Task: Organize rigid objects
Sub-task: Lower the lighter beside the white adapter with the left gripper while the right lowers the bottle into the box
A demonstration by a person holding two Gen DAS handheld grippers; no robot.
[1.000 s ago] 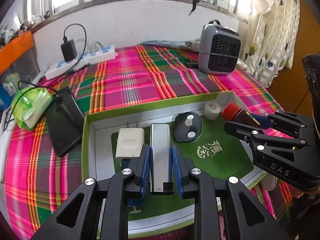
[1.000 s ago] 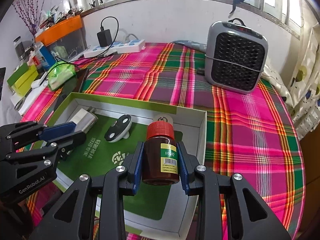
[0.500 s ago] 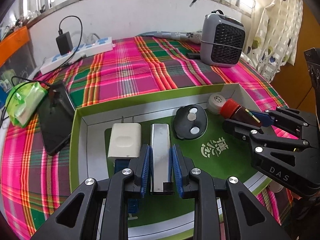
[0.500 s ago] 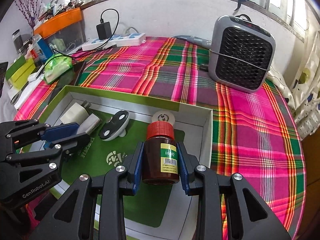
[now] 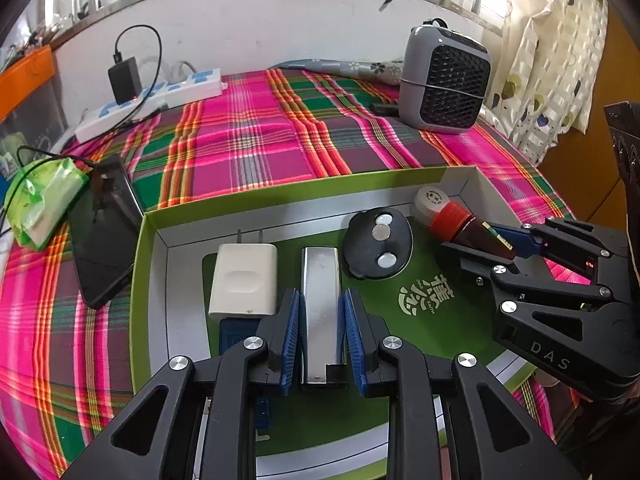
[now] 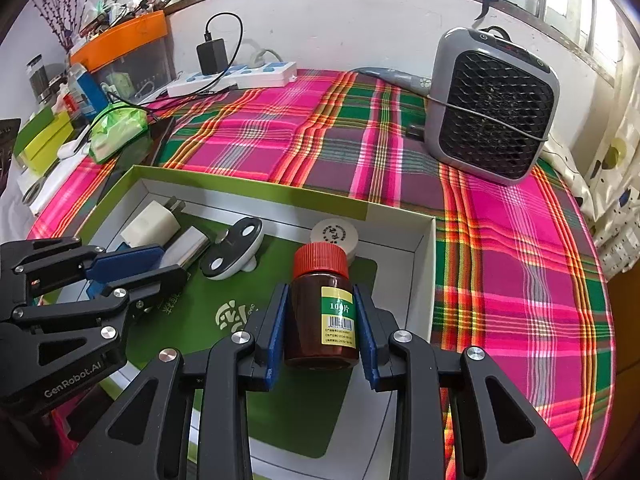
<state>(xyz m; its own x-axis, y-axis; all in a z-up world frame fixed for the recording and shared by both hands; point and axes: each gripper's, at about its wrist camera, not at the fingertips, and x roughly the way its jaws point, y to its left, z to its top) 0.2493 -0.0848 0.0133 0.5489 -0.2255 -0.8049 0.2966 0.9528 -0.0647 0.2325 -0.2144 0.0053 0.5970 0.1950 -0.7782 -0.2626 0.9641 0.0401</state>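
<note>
A green-rimmed open box [image 5: 280, 196] lies on the plaid cloth. In it, side by side, are a white plug charger [image 5: 244, 280], a black disc with two silver buttons [image 5: 378, 244] and a small white round jar [image 5: 430, 202]. My left gripper [image 5: 320, 296] is shut on a silver metal bar [image 5: 320, 280], which lies flat between charger and disc. My right gripper [image 6: 320, 292] is shut on a brown pill bottle [image 6: 320, 320] with a red cap, held just in front of the white jar [image 6: 334, 234] near the box's right wall.
A grey fan heater [image 6: 492, 108] stands at the back right. A white power strip [image 5: 160, 96] with a black adapter lies along the wall. A black phone [image 5: 104, 236] and a green packet [image 5: 44, 200] lie left of the box.
Both grippers have edged forward and lower over the box with their loads. The bottle now sits closer to the white jar.
</note>
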